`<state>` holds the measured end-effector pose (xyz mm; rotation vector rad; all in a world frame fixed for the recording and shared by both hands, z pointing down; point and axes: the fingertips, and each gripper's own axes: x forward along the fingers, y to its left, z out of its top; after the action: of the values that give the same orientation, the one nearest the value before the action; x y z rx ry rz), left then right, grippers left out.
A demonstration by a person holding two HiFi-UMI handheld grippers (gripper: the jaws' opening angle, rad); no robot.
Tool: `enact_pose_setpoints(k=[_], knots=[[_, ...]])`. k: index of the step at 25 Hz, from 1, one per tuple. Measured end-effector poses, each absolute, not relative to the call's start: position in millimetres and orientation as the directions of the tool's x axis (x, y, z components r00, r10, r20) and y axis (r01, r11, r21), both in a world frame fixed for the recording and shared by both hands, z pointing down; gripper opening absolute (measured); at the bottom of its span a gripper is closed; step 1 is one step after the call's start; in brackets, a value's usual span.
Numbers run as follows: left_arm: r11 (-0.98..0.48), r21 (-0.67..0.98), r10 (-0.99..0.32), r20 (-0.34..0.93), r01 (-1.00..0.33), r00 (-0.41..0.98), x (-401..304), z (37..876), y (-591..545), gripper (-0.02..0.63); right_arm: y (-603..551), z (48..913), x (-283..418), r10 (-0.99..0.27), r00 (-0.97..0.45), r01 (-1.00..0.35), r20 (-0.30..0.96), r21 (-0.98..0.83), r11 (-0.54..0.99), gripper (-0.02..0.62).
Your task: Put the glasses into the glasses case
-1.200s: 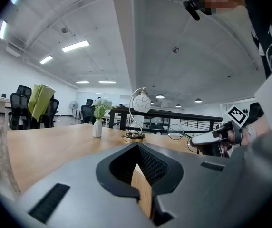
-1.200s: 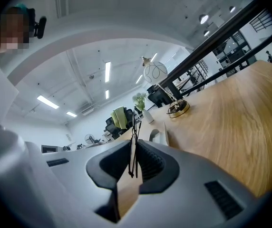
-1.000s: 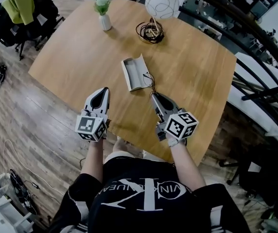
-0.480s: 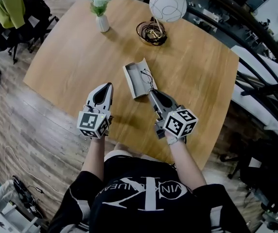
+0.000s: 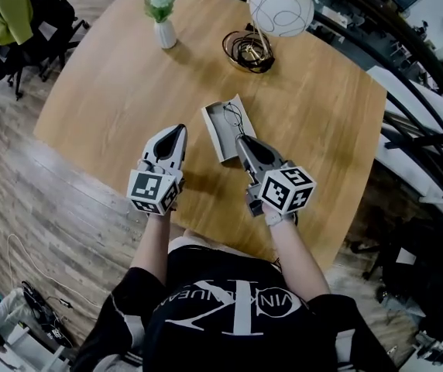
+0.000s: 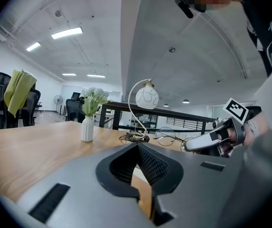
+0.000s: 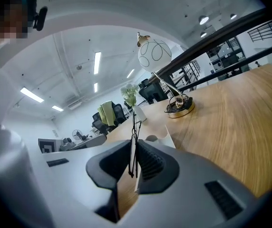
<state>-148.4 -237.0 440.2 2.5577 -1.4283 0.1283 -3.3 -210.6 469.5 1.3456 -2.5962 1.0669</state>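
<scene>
Around my work the wooden table carries a white vase of flowers at the far left. A globe lamp stands far right of it, its base ringed by coiled cable. Neither stands in the way, and a chair draped in green cloth sits off the far-left corner.

The open glasses case lies mid-table. The glasses hang over its right half, pinched by my right gripper. My left gripper is just left of the case, pads together on nothing.

The right gripper view shows the thin dark frame clamped between the pads, with the case's pale edge just beyond. Only the left gripper view shows the round lenses side-on.

A second ago both grippers were nearer me, and the glasses hung off the case's near right corner.
</scene>
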Motion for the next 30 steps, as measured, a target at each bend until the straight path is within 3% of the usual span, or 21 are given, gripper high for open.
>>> enact_pose_setpoints(k=[12,30], knots=[[-0.523,0.17,-0.812,0.198,-0.835,0.549,-153.3,452.2,-260.8,0.015,-232.1,505.5,-27.5,-0.643,-0.564,-0.806,0.518,-0.514,0.293,0.057],[-0.531,0.219,-0.805,0.172,-0.818,0.568,-152.5,469.0,-283.8,0.015,-241.5,548.3,-36.9,-0.539,-0.517,-0.846,0.665,-0.492,0.204,0.058]])
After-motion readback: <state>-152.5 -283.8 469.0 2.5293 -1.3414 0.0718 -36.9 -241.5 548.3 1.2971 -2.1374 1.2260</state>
